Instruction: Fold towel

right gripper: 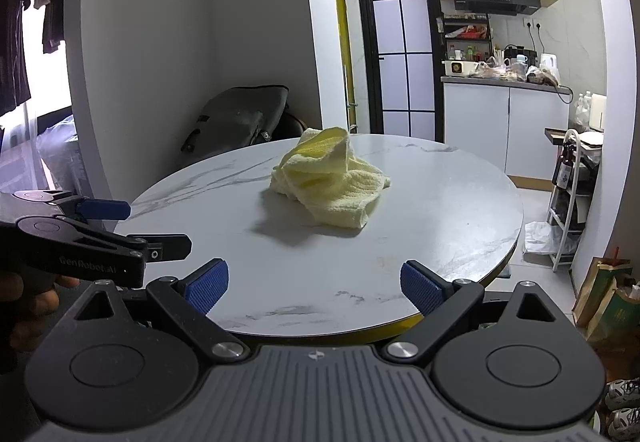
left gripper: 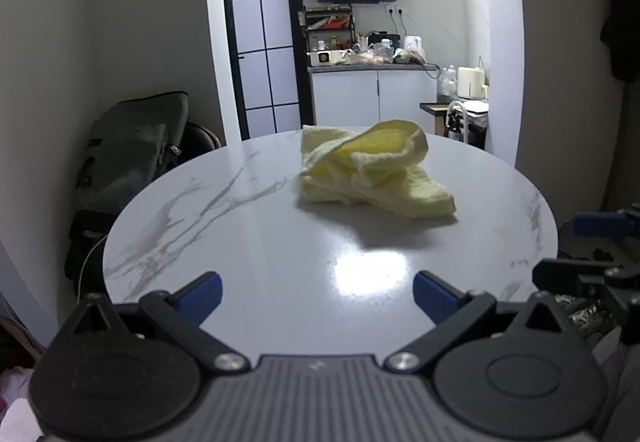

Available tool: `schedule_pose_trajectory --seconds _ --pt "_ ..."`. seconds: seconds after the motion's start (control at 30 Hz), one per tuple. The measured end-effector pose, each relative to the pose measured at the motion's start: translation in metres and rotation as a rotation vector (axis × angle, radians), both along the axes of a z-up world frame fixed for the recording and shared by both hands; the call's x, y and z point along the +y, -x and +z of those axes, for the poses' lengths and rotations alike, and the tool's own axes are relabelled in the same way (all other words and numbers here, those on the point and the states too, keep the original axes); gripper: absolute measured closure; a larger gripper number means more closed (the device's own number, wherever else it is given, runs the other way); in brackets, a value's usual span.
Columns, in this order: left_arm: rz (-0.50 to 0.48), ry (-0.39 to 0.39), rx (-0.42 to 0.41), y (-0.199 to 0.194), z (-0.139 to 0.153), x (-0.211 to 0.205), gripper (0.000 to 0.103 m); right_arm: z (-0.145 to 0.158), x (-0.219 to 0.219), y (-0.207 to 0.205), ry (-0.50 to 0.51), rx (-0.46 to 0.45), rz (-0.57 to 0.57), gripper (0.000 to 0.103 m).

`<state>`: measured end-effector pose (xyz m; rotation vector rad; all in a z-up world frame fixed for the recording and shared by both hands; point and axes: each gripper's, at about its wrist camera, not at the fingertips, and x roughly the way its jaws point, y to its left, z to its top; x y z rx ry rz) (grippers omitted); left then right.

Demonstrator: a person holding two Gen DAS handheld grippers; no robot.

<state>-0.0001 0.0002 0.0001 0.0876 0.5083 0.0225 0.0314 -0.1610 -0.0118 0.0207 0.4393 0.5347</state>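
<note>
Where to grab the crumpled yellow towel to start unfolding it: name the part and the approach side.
Take the towel by the flat corner flap lying on the table at its near end, probably best. Come in low from the near side. That flap lies thin and free, while the far part is a bunched mound with no clear edge.

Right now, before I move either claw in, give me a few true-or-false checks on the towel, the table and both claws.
1. The towel lies crumpled on the table. True.
2. The left claw grips the towel. False: it is open, short of the towel.
3. The right claw is open and empty. True.
4. The table is square and wooden. False: it is round with a marble pattern.
5. The towel is blue. False: it is pale yellow.
</note>
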Motion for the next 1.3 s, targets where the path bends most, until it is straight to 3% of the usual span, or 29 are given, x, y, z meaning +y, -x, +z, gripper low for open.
schedule_pose_trajectory --seconds 0.13,0.6,0.83,1.3 --pt "-0.001 0.031 0.001 0.0 -0.001 0.004 0.0 0.0 -0.001 0.0 -0.001 0.005 0.001 0.007" --pt "0.001 0.013 -0.002 0.0 -0.001 0.004 0.0 -0.007 0.009 -0.003 -0.01 0.024 -0.005 0.007" --pt "-0.037 0.08 0.014 -0.003 0.0 0.008 0.0 -0.007 0.012 -0.001 0.0 0.023 -0.003 0.007" --pt "-0.021 0.067 -0.001 -0.003 0.002 0.01 0.0 -0.003 0.015 0.004 0.017 0.014 -0.002 0.007"
